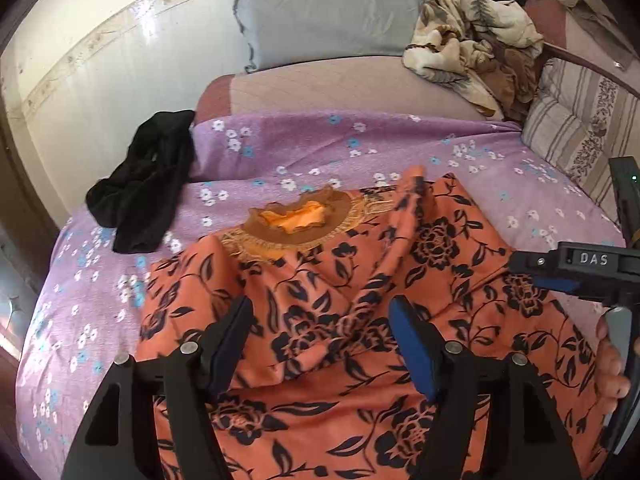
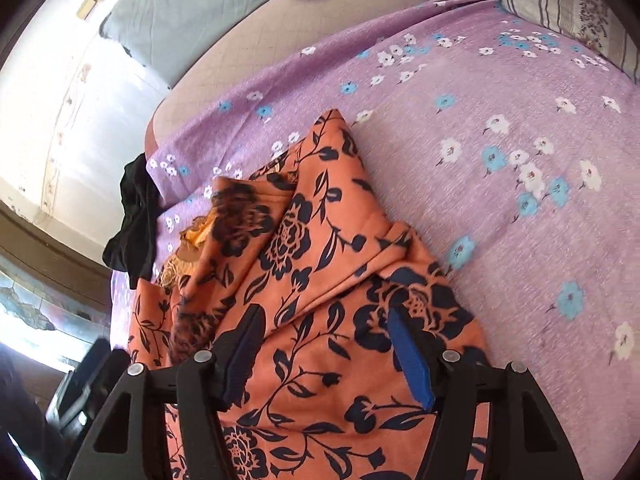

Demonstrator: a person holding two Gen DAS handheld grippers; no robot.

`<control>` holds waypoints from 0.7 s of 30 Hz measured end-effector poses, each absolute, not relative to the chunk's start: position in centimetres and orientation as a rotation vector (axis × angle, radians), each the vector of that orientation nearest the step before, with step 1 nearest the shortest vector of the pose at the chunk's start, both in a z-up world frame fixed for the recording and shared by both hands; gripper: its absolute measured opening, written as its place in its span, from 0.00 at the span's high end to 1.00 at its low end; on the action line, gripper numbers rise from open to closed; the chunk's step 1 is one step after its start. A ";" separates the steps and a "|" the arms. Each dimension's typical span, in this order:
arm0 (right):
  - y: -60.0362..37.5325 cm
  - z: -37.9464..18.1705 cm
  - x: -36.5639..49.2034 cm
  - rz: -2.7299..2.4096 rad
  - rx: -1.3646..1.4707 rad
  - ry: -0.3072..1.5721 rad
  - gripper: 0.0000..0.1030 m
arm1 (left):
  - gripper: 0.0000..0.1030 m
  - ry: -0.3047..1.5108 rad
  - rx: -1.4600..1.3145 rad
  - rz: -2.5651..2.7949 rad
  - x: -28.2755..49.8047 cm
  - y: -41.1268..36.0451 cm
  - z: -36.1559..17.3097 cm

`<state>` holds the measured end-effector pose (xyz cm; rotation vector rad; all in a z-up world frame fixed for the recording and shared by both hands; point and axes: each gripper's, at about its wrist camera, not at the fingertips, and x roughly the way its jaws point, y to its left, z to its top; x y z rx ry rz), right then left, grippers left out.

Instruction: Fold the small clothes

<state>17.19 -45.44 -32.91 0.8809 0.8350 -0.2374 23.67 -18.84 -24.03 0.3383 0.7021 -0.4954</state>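
Note:
An orange garment with a black flower print lies spread on the purple flowered bedsheet, its brown embroidered neckline towards the pillows. One side is folded over the middle in a long ridge. My left gripper hovers open over the garment's middle, nothing pinched between its blue pads. In the right wrist view the same garment lies under my right gripper, which is open above the right part of the cloth, near its right edge. A person's hand holds the right gripper at the right edge of the left wrist view.
A black garment lies crumpled at the bed's left edge. A grey pillow, a beige patterned blanket and a striped cushion sit at the head and right side. Bare purple sheet stretches right of the garment.

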 end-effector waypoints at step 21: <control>-47.4 -36.1 21.5 -0.052 1.074 0.757 0.33 | 0.30 1.004 -0.025 0.050 36.6 -2.9 -31.3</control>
